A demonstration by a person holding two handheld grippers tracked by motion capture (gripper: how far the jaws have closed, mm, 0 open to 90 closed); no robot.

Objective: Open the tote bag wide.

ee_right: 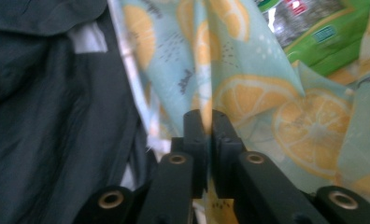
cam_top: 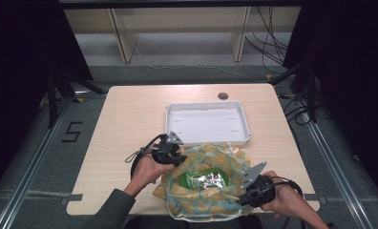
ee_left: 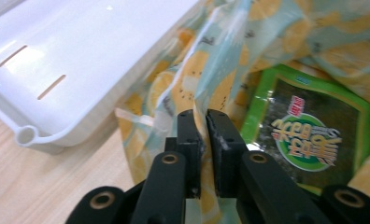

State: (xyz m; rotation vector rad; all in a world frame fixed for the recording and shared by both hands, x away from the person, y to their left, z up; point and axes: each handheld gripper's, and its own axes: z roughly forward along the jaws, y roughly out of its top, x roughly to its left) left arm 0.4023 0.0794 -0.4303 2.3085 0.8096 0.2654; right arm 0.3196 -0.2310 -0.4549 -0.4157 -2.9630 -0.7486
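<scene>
A pale blue cloth bag with a lemon print [cam_top: 211, 191] lies at the table's front edge, its mouth spread wide. Inside it rests a green snack packet [cam_top: 204, 180] with a silvery face. My left gripper [cam_top: 177, 160] is shut on the bag's left rim; in the left gripper view the lemon cloth [ee_left: 192, 88] runs up between my jaws, with the green packet [ee_left: 309, 135] to their right. My right gripper [cam_top: 242, 195] is shut on the bag's right rim; the cloth [ee_right: 248, 84] is pinched between its jaws, and a corner of the packet [ee_right: 323, 37] lies beyond.
An empty white plastic tray [cam_top: 207, 123] sits just behind the bag, its corner close to my left gripper [ee_left: 43, 135]. A round cable hole [cam_top: 223, 95] is near the table's back edge. A dark sleeve [ee_right: 47, 116] fills the left of the right gripper view.
</scene>
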